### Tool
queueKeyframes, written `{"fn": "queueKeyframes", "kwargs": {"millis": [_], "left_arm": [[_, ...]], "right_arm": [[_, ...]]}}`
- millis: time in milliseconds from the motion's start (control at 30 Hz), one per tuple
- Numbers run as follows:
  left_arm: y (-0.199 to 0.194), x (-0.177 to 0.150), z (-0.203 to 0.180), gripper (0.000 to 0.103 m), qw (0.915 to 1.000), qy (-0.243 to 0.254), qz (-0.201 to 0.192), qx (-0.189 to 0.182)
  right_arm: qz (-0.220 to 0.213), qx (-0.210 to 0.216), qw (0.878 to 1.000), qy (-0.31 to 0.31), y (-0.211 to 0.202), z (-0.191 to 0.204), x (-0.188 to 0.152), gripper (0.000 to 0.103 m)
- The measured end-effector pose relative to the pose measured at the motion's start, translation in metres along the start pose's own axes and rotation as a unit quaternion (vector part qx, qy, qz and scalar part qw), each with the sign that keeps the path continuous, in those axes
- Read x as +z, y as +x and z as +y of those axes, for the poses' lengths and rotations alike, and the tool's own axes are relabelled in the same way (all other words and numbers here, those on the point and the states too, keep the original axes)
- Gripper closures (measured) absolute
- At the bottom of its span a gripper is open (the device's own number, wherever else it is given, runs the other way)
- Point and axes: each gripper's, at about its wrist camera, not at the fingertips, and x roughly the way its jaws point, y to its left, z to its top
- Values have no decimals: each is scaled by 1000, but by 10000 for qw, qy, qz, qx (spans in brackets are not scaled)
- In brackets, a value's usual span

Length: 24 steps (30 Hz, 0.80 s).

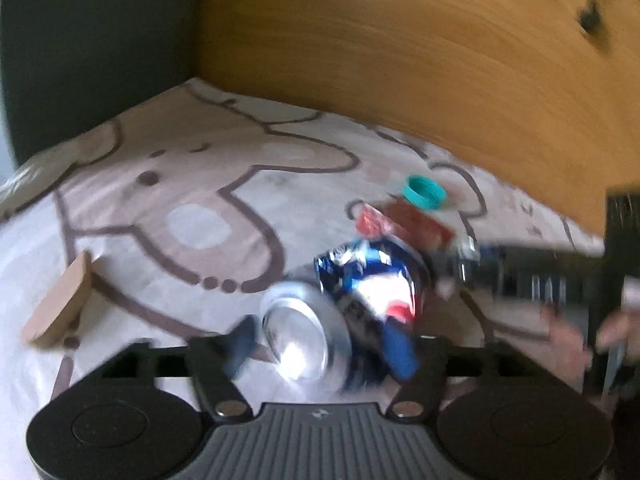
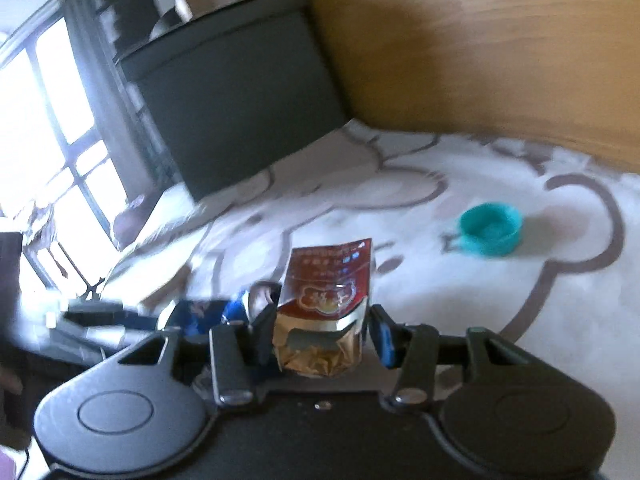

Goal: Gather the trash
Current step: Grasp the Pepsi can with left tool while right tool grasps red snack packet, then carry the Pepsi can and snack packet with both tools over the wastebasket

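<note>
Your left gripper (image 1: 324, 344) jaws straddle the crushed blue aluminium can (image 1: 344, 308), grip unclear; right gripper (image 2: 320, 332) jaws clamp the red foil packet (image 2: 328, 284).

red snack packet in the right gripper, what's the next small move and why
Probably carry the red snack packet off the bed. The right gripper already pinches it at its crumpled lower end, and the left gripper has the crushed blue can between its fingers. Only the teal cap lies loose on the sheet. No bin is in view.
</note>
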Motion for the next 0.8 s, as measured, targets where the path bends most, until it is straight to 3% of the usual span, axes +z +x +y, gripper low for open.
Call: {"fn": "queueKeyframes", "kwargs": {"millis": [33,167,433,600,800], "left_arm": [[-3,0,1,11,9998,-175,-16,52],[-8,2,1,1,9955,-888,108,302],[-6,6,-23,0,9845,-1104,338,1320],[-7,10,-18,0,9653,-1810,450,1828],[1,15,-29,0,9544,-1686,710,2360]], "right_arm": [[28,34,10000,-58,-1,4,-3,53],[151,101,9996,-238,-7,17,-14,53],[247,225,9977,-582,-17,39,-30,53],[283,445,9959,-733,-19,45,-31,54],[370,467,9959,-682,-16,44,-30,54]]}}
